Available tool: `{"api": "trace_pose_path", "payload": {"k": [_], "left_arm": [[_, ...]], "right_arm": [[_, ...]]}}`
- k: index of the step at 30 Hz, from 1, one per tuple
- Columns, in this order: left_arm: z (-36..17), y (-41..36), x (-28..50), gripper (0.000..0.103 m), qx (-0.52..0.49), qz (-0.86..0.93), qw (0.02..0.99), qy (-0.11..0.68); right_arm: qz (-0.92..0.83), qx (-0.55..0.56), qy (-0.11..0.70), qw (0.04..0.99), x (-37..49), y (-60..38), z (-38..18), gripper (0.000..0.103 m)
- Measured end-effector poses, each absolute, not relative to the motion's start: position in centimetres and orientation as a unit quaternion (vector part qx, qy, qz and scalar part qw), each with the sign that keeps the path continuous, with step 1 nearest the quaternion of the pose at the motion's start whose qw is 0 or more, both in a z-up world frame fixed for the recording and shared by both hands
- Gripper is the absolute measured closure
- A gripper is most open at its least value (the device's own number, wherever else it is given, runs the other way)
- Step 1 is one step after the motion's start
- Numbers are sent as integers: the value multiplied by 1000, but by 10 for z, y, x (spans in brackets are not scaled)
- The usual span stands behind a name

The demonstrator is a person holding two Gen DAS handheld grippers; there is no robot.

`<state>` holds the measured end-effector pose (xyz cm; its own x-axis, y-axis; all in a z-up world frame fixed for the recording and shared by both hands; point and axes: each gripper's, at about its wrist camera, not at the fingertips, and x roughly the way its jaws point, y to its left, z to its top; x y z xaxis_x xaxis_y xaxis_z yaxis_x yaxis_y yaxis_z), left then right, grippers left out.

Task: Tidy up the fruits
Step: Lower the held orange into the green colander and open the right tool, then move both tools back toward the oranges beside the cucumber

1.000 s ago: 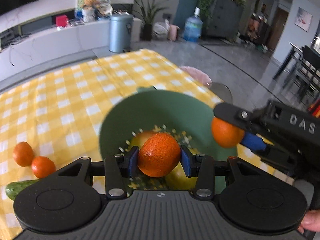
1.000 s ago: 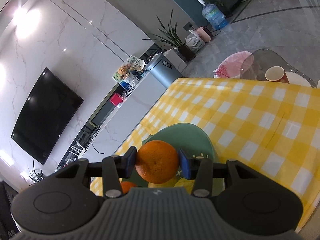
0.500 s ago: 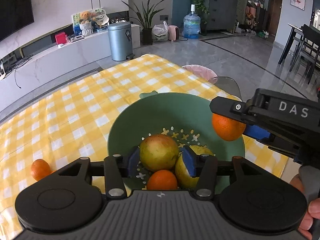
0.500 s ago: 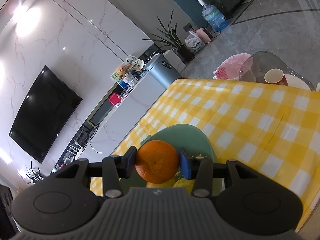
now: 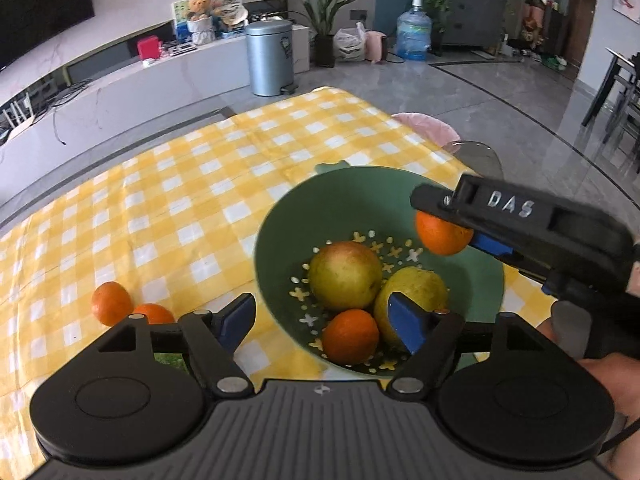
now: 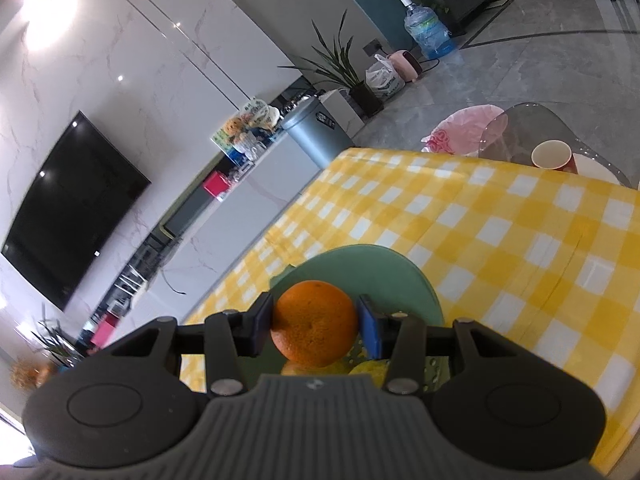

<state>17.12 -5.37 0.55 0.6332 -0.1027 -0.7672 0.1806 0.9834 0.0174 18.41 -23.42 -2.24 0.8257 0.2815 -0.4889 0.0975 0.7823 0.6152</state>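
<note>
While clamped in right hand-held gripper (image 6: 315,326), orange (image 6: 314,328) dimpled, round.

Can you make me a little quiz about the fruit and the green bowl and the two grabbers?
1. True or false: the left gripper is holding an orange.
2. How many fruits lie in the bowl? A) two B) three C) five
3. Fill in: the right gripper holds its orange above the ____.

Key
1. False. Its jaws are open and empty.
2. B: two yellow-green fruits and one small orange.
3. Bowl. Two more oranges lie on the checked cloth.
</note>
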Motion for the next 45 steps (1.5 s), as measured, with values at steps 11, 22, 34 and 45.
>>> {"api": "trace_pose_path", "payload": {"k": [11,22,34,45], "left_arm": [[-5,-50,172,15,76,-79,894,434],[-7,-43,174,15,65,-58,895,438],[17,-21,148,15,46,-51,896,438],[37,28,95,15,16,-14,913,407]], "right_arm": [[13,276,325,905,199,-222,-31,60],[-5,210,337,918,206,-209,-33,59],[4,218,313,924,198,-209,-27,10],[29,187,272,943,162,-171,-4,5]]}}
